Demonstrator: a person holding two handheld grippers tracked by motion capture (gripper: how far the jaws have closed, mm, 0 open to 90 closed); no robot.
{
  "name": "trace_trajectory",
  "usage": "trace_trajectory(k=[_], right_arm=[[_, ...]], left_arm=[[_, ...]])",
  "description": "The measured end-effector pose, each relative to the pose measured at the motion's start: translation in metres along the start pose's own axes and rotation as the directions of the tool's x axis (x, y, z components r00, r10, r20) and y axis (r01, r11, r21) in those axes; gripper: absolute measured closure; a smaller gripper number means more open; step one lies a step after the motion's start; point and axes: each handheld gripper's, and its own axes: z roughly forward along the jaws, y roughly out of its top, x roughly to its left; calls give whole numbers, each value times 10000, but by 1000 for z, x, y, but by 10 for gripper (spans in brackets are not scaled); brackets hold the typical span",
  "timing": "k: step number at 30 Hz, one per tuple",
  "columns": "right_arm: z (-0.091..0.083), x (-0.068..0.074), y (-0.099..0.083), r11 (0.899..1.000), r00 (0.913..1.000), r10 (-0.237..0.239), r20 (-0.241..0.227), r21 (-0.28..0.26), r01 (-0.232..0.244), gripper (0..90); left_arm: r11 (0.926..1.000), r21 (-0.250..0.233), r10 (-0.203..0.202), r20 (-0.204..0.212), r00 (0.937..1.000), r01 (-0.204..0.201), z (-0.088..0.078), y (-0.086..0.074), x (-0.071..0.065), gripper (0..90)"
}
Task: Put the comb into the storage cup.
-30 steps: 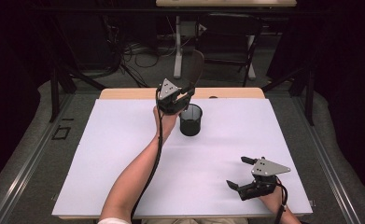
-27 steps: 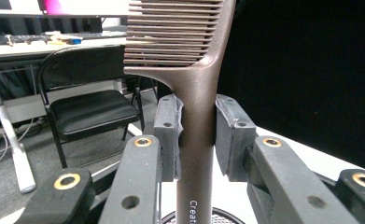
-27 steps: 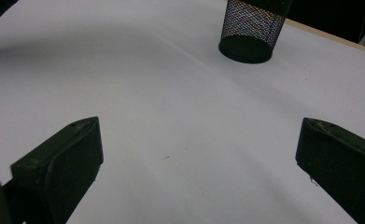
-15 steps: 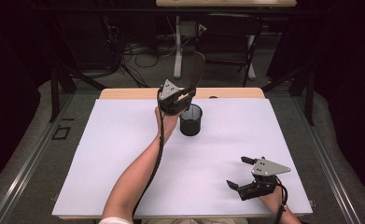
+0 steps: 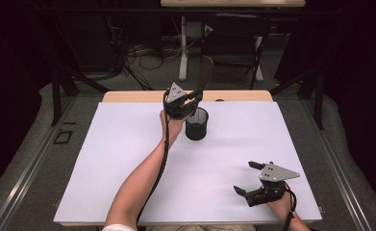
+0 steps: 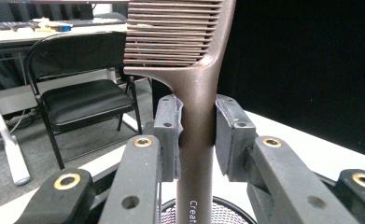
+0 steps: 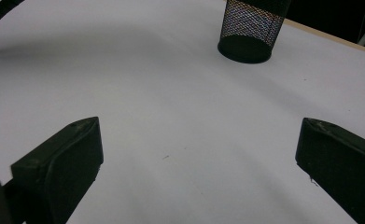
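The left gripper [image 5: 191,102] is clamped on the handle of a brown comb [image 6: 195,116], its pads pressing both sides just below the teeth, and it holds the comb upright over the black mesh cup [image 5: 196,123] that stands toward the far middle of the white table [image 5: 104,168]. In the left gripper view the cup's rim [image 6: 208,212] sits directly under the handle's lower end, so the step in hand looks like dropping the comb handle-first into the cup. To do it well, keep the handle vertical and centred inside the rim, lower until the end is well down in the mesh, and only then ease the pads apart (a release from too high could let the tall, top-heavy comb tip the light cup or bounce out). Watch the gripper body too, since it hangs close to the cup's left wall and a nudge there would shift the target. The right gripper [image 5: 247,182] rests near the table's near right corner, jaws spread wide with nothing between them, well apart from the cup [image 7: 250,32]; it could come in to steady the cup if it wobbles.
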Motion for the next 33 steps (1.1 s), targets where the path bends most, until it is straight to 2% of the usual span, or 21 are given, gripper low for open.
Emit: trace_trajectory(k=[9, 33], right_arm=[[0, 0, 0, 10000, 10000, -21, 9, 4, 21, 5], [0, 0, 0, 10000, 10000, 9, -18, 1, -9, 5]], left_arm=[[9998, 196, 102, 60, 9999, -103, 1, -1, 0, 723], [9984, 573, -34, 174, 9998, 23, 4, -5, 0, 723]])
